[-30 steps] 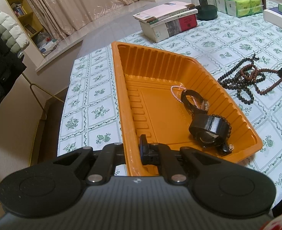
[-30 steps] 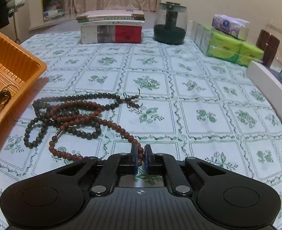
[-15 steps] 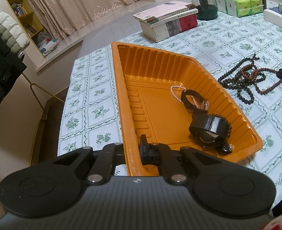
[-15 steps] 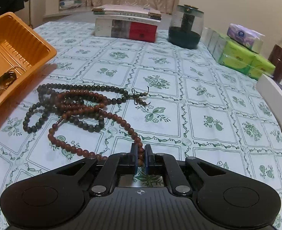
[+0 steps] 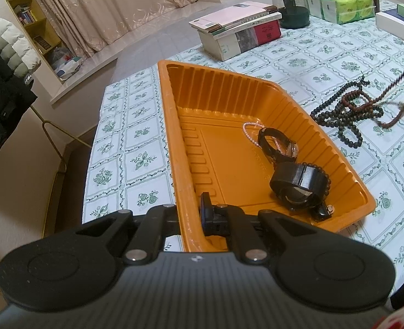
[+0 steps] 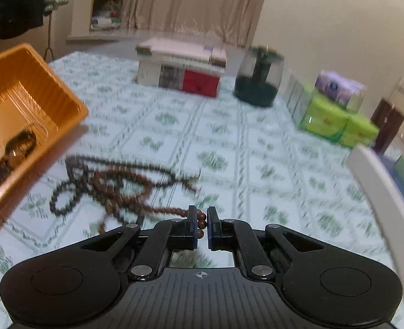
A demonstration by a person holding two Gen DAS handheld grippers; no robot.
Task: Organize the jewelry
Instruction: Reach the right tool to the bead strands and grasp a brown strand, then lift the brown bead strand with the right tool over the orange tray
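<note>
My right tool (image 6: 201, 223) is clamped narrow on the brown beads (image 6: 125, 192) — their free end trails onto the tabletop (image 6: 229, 148), right of the orange tray (image 5: 229, 170). My left tool (image 5: 191, 216) grips the tray's near rim — watches (image 5: 297, 181) lie inside.

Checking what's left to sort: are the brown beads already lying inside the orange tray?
No: the brown beads trail over the tablecloth outside the orange tray, one end pinched in the right gripper.

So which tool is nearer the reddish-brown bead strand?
Right. The right tool is clamped on the reddish-brown bead strand; the left tool grips the orange tray rim, well away.
</note>
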